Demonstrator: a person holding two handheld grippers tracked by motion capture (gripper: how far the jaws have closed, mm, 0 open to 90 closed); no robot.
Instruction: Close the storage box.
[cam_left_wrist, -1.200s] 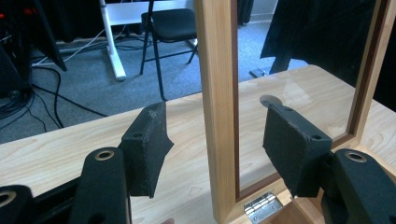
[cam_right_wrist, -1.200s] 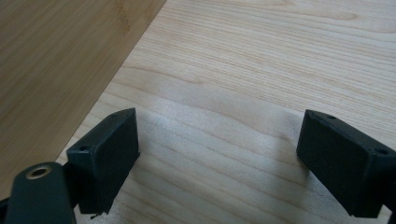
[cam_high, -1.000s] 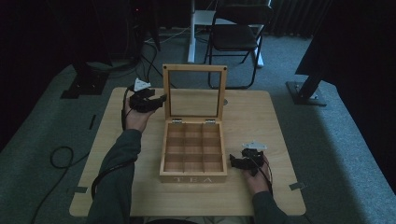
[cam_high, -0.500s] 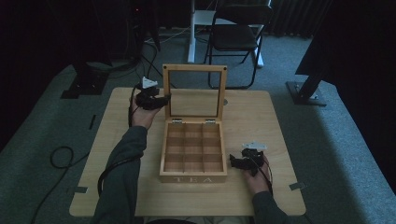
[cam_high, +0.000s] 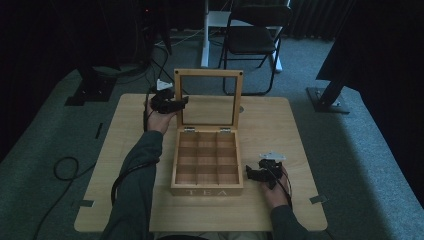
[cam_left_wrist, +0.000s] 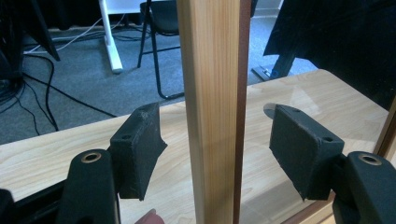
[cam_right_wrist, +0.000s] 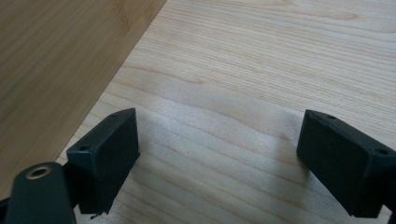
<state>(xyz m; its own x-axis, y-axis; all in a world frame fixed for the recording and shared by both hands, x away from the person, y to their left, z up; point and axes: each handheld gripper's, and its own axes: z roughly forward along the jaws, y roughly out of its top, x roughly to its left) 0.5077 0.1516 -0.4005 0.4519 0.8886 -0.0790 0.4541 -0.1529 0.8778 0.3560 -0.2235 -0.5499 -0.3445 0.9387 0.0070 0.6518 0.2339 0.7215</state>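
A wooden tea box (cam_high: 206, 191) with several empty compartments stands mid-table, its glass-paned lid (cam_high: 206, 73) raised upright. My left gripper (cam_high: 181, 102) is open at the lid's left edge. In the left gripper view its pads (cam_left_wrist: 140, 154) straddle the lid's wooden side rail (cam_left_wrist: 210, 93) without touching it. My right gripper (cam_high: 250, 174) is open and rests low beside the box's right wall. In the right gripper view its jaws (cam_right_wrist: 215, 154) are spread over bare table, with the box wall (cam_right_wrist: 56, 56) at the left.
The light wooden table (cam_high: 280, 125) has bare room right of and behind the box. On the carpet beyond stand a folding chair (cam_high: 252, 35) and black stand bases (cam_high: 327, 100). Cables (cam_high: 62, 167) lie on the floor at left.
My left gripper has moved right, from beside the lid to around its left rail. The right gripper and the box have stayed put.
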